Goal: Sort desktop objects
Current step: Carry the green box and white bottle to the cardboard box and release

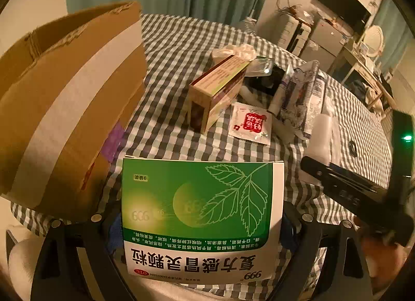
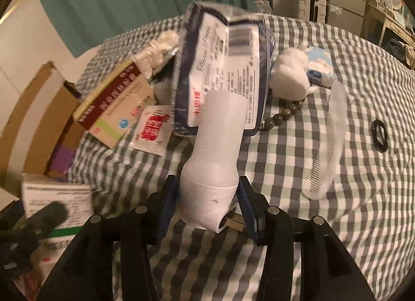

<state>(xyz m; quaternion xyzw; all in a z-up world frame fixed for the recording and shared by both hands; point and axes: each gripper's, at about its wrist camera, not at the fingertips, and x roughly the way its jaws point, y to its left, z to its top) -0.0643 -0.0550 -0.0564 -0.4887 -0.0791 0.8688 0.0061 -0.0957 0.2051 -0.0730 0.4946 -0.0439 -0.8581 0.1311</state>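
My left gripper (image 1: 202,225) is shut on a green and white medicine box (image 1: 199,212), held above the checked tablecloth (image 1: 176,41) next to an open cardboard box (image 1: 70,98) on its left. My right gripper (image 2: 207,200) is shut on a white plastic plug-in device (image 2: 215,150) with a metal prong at its base. In the right wrist view the green box (image 2: 57,197) shows at lower left, beside the cardboard box (image 2: 33,124).
On the cloth lie a red and tan medicine box (image 2: 116,104), a red and white sachet (image 2: 153,130), a blue and white packet (image 2: 223,67), a white plush toy (image 2: 290,75), a bead bracelet (image 2: 282,114), a clear comb (image 2: 326,142) and a black hair tie (image 2: 379,138).
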